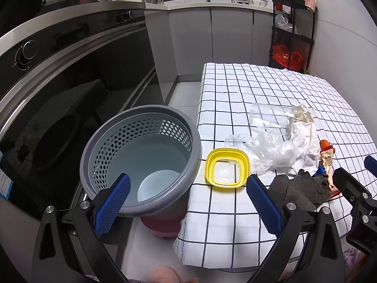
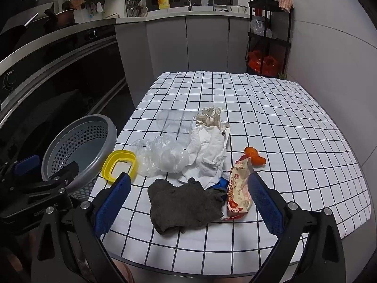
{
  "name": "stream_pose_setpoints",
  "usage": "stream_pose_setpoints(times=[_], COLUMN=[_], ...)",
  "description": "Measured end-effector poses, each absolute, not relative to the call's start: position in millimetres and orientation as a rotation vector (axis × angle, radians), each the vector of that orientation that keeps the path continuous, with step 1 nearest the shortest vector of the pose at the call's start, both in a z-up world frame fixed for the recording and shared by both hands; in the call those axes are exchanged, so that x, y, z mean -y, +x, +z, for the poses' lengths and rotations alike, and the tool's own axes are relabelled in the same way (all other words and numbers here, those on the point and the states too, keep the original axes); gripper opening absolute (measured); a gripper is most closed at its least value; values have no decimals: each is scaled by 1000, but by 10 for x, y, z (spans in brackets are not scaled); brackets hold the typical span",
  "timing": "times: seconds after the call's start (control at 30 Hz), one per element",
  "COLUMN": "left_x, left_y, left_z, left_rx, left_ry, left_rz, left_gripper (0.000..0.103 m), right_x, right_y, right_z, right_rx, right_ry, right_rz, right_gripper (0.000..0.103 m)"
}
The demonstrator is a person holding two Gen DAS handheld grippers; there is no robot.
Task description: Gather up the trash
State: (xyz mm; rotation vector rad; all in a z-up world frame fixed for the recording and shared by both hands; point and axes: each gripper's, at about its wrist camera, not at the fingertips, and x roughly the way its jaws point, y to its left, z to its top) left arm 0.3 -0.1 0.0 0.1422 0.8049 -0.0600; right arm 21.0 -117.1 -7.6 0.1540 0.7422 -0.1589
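Note:
A grey perforated bin (image 1: 141, 155) (image 2: 80, 151) stands on the floor at the table's left edge, a white bowl-like item (image 1: 157, 184) at its bottom. On the checked tablecloth (image 2: 282, 129) lies trash: a yellow square lid (image 1: 227, 167) (image 2: 120, 165), crumpled clear plastic (image 1: 266, 151) (image 2: 162, 155), a clear cup (image 2: 174, 120), white tissue (image 2: 209, 151), a dark grey rag (image 2: 186, 205) (image 1: 299, 188), a snack wrapper (image 2: 239, 195) and orange peel (image 2: 254, 155). My left gripper (image 1: 188, 202) hangs open between bin and lid. My right gripper (image 2: 188, 202) is open above the rag.
A black oven front (image 1: 70, 82) runs along the left. A counter with a yellow soap bottle (image 2: 163, 1) and a sink is at the back. A black shelf cart (image 2: 268, 35) with red bags stands at the far right corner. A red stool base (image 1: 162, 224) sits under the bin.

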Motion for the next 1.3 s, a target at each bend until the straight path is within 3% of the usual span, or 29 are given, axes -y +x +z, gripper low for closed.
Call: stream_pose_setpoints(times=[1.3], left_x=[20], left_y=[-13], left_z=[23], left_rx=[-789], left_ry=[151], left_rz=[-58], left_gripper=[97], right_x=[1173], right_y=[197], right_z=[-42], right_rx=[-735], right_ry=[154], right_rz=[-149], right_gripper=[95])
